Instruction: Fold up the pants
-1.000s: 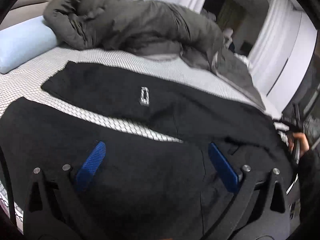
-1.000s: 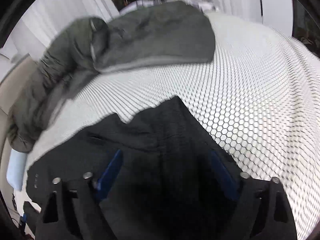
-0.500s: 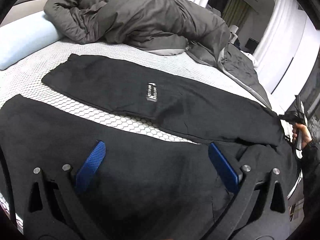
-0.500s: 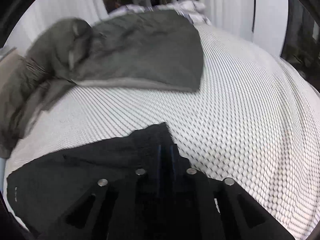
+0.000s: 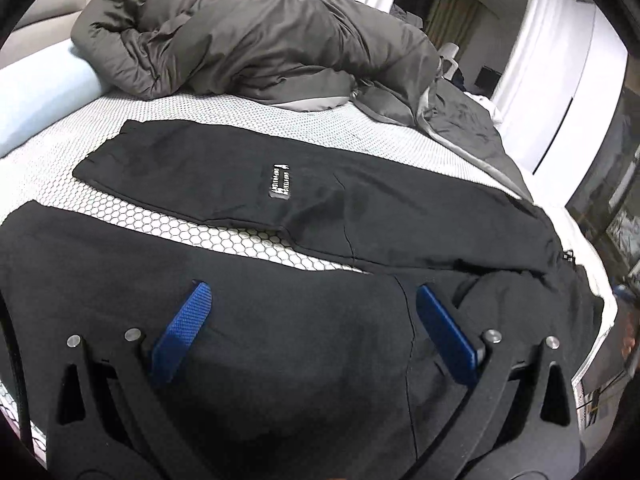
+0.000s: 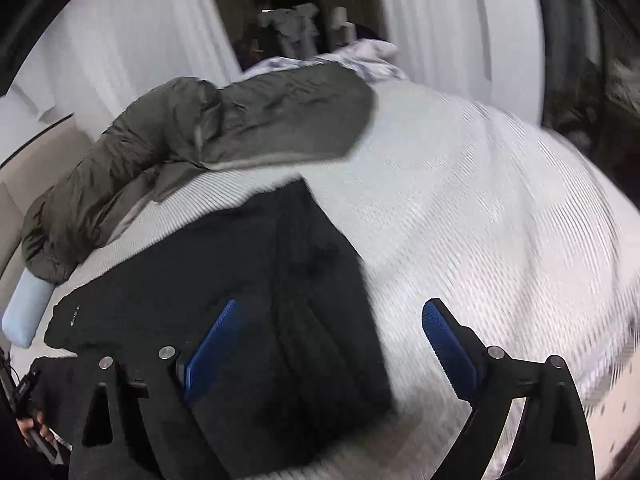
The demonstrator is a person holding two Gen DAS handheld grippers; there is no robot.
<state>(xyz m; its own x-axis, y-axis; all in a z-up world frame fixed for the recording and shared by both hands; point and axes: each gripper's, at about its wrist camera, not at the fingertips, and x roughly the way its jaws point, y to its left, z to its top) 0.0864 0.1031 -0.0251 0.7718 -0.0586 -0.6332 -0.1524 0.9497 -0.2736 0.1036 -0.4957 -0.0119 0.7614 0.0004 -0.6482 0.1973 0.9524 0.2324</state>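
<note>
- Black pants [image 5: 320, 208] lie spread flat on the bed [image 5: 208, 236], on its white honeycomb-pattern cover; both legs run off to the left in my left wrist view, with a strip of cover showing between them.
- Far leg carries a small white-printed label [image 5: 280, 182] about mid-length; the near leg fills the foreground under my left gripper [image 5: 312, 316].
- Left gripper: jaws wide, blue pads hover over the near leg, nothing clamped. I can't tell if the pads touch the cloth.
- Right gripper [image 6: 332, 336]: jaws have just been opening and now stand wide. The waist end of the pants lies under the left pad and part of the gap; the right pad is over bare bed cover. No grip on the cloth.
- Right wrist view is motion-blurred, so cover detail is smeared.
- Grey duvet [image 5: 248, 40] is bunched along the far side of the bed, well apart from the pants.
- Pale blue pillow [image 5: 36, 92] sits at far left, touching the duvet's end.
- White curtains [image 6: 120, 40] hang beyond the bed.
- A hand [image 6: 34, 428] shows at the lower left edge of the right view, holding the other handle.
</note>
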